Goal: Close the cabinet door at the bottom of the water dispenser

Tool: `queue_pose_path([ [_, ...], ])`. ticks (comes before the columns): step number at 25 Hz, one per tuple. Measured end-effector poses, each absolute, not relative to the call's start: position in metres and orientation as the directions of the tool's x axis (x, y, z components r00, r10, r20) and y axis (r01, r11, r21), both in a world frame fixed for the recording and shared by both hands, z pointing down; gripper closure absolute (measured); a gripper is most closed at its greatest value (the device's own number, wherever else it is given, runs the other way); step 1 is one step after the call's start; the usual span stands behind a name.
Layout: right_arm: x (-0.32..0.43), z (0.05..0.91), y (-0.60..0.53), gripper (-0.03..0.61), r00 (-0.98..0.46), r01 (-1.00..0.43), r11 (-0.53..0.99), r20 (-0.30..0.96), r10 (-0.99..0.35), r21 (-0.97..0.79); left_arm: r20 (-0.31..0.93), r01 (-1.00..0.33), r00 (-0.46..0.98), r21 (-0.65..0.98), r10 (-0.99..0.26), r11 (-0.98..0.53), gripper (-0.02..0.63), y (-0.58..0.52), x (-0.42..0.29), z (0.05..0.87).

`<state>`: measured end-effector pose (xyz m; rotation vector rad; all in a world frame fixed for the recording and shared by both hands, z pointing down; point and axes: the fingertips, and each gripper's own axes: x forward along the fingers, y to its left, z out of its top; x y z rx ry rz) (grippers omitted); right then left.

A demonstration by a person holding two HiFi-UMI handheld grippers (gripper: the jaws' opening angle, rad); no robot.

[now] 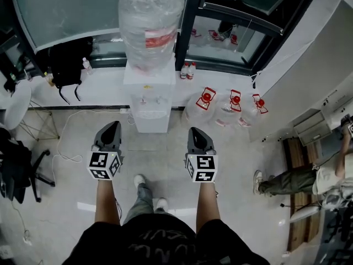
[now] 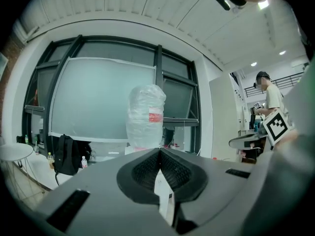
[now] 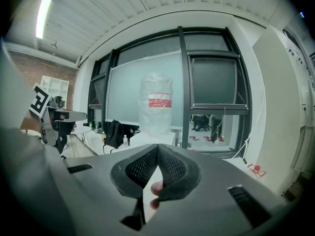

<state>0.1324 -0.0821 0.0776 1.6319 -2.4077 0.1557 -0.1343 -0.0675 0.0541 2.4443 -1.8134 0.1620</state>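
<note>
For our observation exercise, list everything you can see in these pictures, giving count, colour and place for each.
water dispenser: one, white, against the window wall, straight ahead
bottle: one, clear with a red label, on top of the dispenser
spare jugs: three, clear with red caps, on the floor right of the dispenser
small bottles: two, pale with red, on the ledge just right of the dispenser
backpack: one, black, on the ledge left of the dispenser
office chair: one, black, far left
other person: one, olive trousers, far right
left tongs: one, grey, shut and empty
right tongs: one, grey, shut and empty
</note>
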Motion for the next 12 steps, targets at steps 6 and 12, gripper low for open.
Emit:
queue_pose_path([
  [6, 0.136, 0.064, -0.065, 0.566, -0.355, -0.925, 0.376, 0.229, -0.906, 0.052, 0.141, -0.963, 0.268, 0.026, -0.953, -0.267, 0.598, -0.043, -0.14, 0.05],
  [12, 0.132, 0.058, -0.055, 0.566, -0.364, -0.921, 0.385, 0.211, -0.907, 0.067, 0.136, -0.962, 0.271, 0.015, -0.953, -0.271, 0.598, -0.026, -0.14, 0.05],
])
